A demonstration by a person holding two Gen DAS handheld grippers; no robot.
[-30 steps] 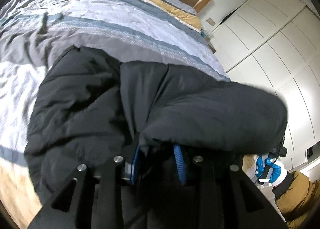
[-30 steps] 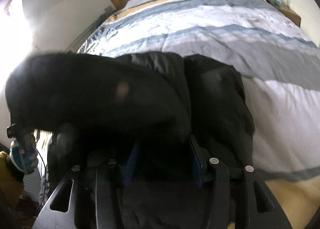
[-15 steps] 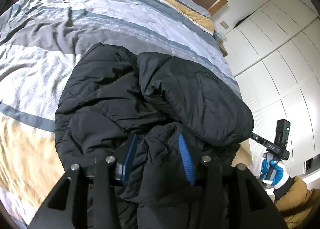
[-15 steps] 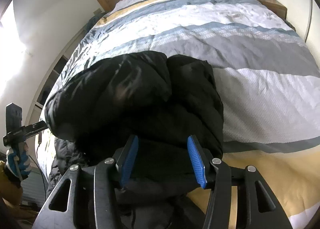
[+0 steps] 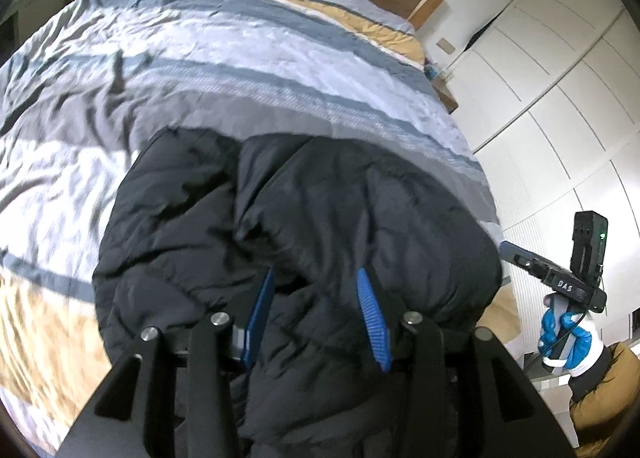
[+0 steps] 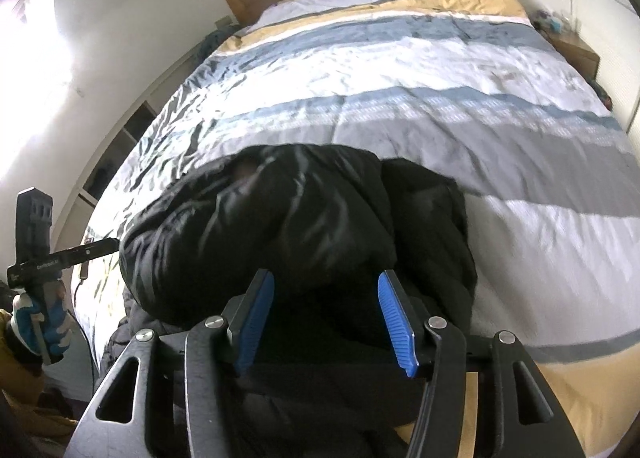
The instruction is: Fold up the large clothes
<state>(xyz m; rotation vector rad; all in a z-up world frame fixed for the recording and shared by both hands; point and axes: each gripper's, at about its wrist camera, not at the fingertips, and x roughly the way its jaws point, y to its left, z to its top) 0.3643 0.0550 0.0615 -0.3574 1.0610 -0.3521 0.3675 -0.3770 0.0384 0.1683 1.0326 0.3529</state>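
Both claws, left claw [image 5: 316,312] and right claw [image 6: 326,318], have just been opening and lifting clear of the folded black jacket [image 5: 296,225] on the bed [image 5: 240,57], holding nothing; next comes regripping for another fold.

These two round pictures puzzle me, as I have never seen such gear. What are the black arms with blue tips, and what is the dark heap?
No machine here: a person holds one pair of tongs in each hand, with a camera on each looking along its fingers. One picture looks past the left tongs, the other past the right tongs. The dark heap is a black padded jacket, folded over on a striped bed cover. Both tongs have just been opening and grip nothing. The blue-gloved hand holds the other tool.
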